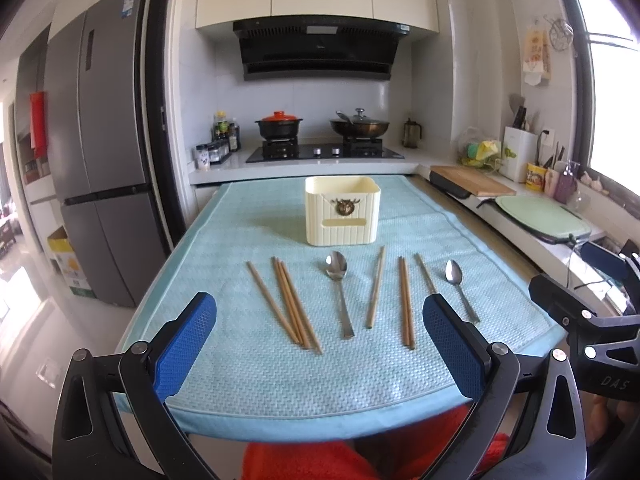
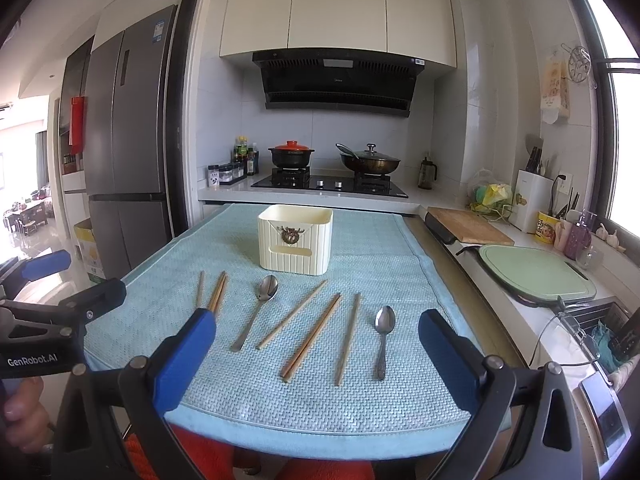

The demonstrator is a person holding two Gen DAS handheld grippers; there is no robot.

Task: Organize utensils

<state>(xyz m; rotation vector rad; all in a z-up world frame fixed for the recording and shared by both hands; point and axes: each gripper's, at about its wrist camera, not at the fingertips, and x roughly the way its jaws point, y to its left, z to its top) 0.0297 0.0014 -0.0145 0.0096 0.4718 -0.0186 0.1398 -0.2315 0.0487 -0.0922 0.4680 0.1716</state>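
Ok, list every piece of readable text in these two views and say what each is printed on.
"GenRobot.AI": on the left gripper body, seen from the right wrist.
"DAS": on the right gripper body, seen from the left wrist.
Fridge sticker, yellow cup, hanging bag, range hood label: print too small or blurred to read.

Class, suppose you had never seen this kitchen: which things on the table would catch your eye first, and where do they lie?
First comes the cream holder, standing upright at the far middle of the blue mat. In front of it lies a loose row of wooden chopsticks with two spoons among them, one near the middle and one at the right end. Nearest the viewer, the open left claw and right claw hover over the mat's near edge, holding nothing.
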